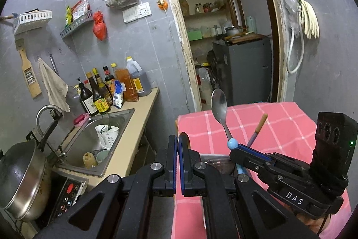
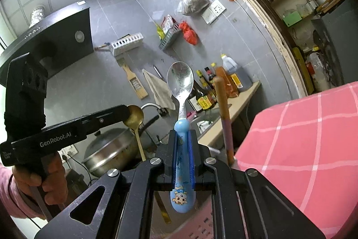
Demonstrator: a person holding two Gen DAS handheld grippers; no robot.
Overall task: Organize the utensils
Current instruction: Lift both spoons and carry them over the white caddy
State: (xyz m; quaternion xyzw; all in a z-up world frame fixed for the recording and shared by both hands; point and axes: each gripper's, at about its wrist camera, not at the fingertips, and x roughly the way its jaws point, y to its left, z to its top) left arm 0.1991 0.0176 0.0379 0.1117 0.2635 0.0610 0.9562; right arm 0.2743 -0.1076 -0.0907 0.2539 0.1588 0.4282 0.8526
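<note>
The right claw (image 2: 180, 149) is closed on the blue plastic handle of a child's spoon (image 2: 180, 91), its blue-lined pads pressing both flanks of the handle. The spoon stands nearly upright, long axis running up from the claw, steel bowl topmost and dulled with a whitish film; the cartoon-printed handle end hangs below the jaws. Seen from the left wrist, the same spoon (image 1: 219, 107) rises over the pink checked cloth (image 1: 279, 127) that covers the surface.

The left claw (image 1: 177, 162) has its jaws drawn almost together with only a thin slit between them, and nothing visible in the slit. In the right wrist view its tip sits against the bowl of a brass-coloured spoon (image 2: 134, 115), but whether it holds that spoon I cannot tell.

Just right of the steel spoon a chopstick (image 2: 222, 109) stands upright, wooden above, purple below, apparently in a pinkish slotted holder (image 2: 201, 216) directly beneath the right claw. That vertical relation decides the coming move, I judge: spoon straight down, handle first, by the right hand.
</note>
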